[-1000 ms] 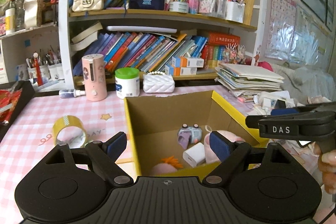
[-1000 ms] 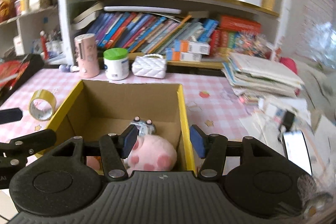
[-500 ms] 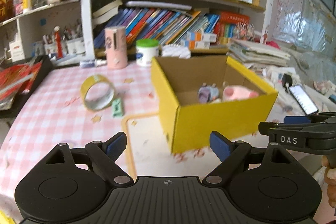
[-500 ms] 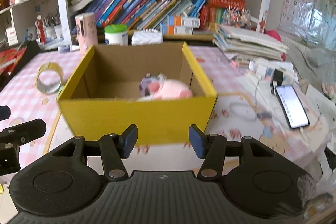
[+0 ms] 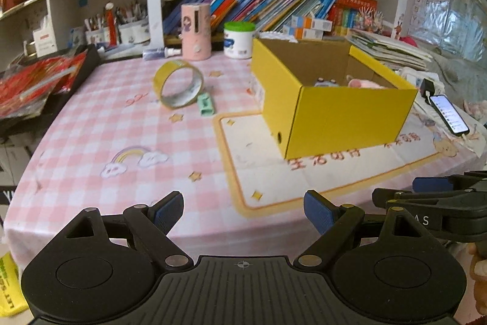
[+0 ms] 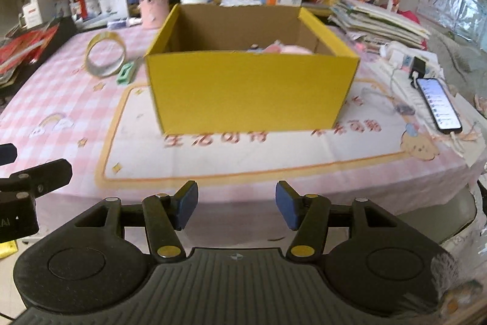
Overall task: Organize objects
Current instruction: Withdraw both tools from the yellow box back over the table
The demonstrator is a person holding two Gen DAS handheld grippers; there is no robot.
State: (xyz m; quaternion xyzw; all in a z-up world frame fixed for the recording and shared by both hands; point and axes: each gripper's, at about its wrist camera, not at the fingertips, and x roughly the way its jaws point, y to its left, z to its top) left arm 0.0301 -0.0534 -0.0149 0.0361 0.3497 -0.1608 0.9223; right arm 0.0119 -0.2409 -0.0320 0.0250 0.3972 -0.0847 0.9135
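The left gripper (image 5: 243,210) stands wide, nothing between its pads. The right gripper (image 6: 236,204) is narrower, its jaws opening on empty air. Both hang at the table's near edge, well apart from the yellow box (image 6: 249,90) holding a pink toy (image 5: 363,83).

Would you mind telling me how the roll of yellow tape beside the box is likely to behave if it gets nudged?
The tape roll stands on its edge, so it would probably roll or topple. It looks like a thin hollow ring, likely light. The green clip next to it might block rolling that way.
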